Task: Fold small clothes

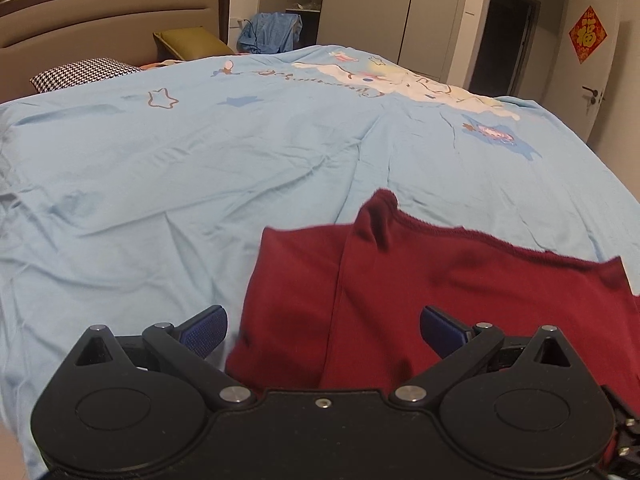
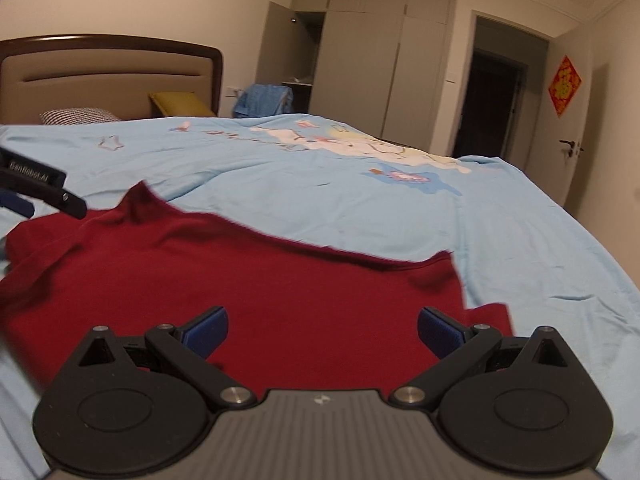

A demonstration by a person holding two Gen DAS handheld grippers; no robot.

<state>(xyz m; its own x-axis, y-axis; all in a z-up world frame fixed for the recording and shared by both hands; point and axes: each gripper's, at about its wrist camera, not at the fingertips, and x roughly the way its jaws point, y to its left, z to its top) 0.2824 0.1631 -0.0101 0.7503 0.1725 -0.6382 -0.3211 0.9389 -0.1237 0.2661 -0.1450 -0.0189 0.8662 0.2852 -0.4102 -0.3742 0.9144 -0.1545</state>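
On a light blue cartoon-print bedspread (image 1: 200,152) in a bedroom with two pillows (image 1: 192,42) lies one dark red garment (image 2: 240,264), both the left gripper (image 1: 323,330) and right gripper (image 2: 322,330) spread wide, empty.

Matt, perhaps knitted red garment (image 2: 248,276)

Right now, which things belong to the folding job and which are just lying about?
Job: dark red knit garment; open left hand-held gripper; open right hand-held gripper.
Lying about: olive-green pillow; houndstooth pillow; blue clothing heap.
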